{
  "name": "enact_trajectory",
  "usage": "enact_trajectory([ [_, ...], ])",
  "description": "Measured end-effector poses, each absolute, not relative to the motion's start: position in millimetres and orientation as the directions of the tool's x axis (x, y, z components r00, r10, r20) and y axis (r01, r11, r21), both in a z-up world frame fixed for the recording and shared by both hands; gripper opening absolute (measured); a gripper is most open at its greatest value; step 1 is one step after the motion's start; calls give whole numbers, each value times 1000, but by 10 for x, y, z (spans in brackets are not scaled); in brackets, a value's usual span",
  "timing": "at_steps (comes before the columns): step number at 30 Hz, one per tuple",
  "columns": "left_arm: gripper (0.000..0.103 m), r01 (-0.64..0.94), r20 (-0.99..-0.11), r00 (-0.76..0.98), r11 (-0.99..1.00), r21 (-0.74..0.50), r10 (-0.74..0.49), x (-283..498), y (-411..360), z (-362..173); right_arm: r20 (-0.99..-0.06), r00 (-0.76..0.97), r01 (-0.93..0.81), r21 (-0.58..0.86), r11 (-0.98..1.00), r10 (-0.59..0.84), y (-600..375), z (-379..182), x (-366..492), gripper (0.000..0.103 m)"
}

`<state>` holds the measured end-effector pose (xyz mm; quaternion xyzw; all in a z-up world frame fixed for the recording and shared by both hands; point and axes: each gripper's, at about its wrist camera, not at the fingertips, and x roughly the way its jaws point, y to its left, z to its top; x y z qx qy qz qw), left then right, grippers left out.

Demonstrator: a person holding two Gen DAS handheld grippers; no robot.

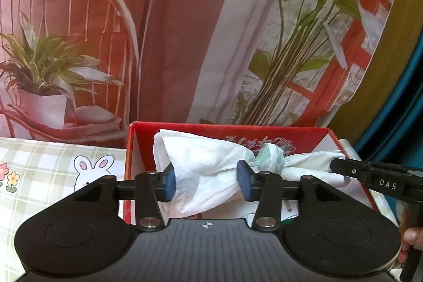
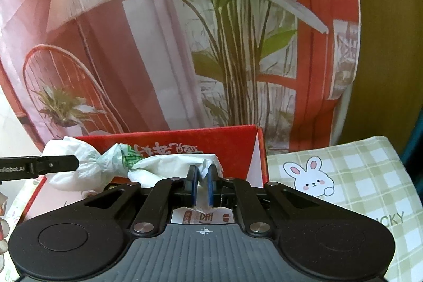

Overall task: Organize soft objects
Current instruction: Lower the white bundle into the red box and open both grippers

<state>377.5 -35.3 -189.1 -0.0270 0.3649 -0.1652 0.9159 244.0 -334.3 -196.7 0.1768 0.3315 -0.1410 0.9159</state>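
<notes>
A white plastic bag [image 1: 208, 163] with a green-printed knot [image 1: 269, 157] hangs stretched over an open red cardboard box [image 1: 227, 131]. My left gripper [image 1: 206, 183] is open, its blue pads either side of the bag's left part. My right gripper [image 2: 202, 184] is shut on the bag's right end [image 2: 179, 163]; it shows in the left wrist view [image 1: 341, 168] at the bag's right tip. In the right wrist view the left gripper's finger [image 2: 53, 163] reaches the bag's left end [image 2: 68, 149]. The box [image 2: 211, 142] sits under the bag.
A green checked cloth with a rabbit print [image 1: 53, 163] covers the table; it also lies right of the box [image 2: 343, 176]. A printed backdrop of chair and plants [image 1: 185, 31] stands right behind the box. A teal curtain [image 1: 404, 97] hangs at the far right.
</notes>
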Motion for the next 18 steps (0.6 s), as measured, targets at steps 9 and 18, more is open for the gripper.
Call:
enact_trajectory([
  [9,62,281,-651,698,950,-135,-299,3743,-346,-1888,-688,702,418,185,889,-187,-3311,-2025,2528,7],
  [18,63,282,-637,710,950,-132,-300,3710,-339,-1853,-682,699,460,198,866,-216,-3383,-2033,2487,5],
])
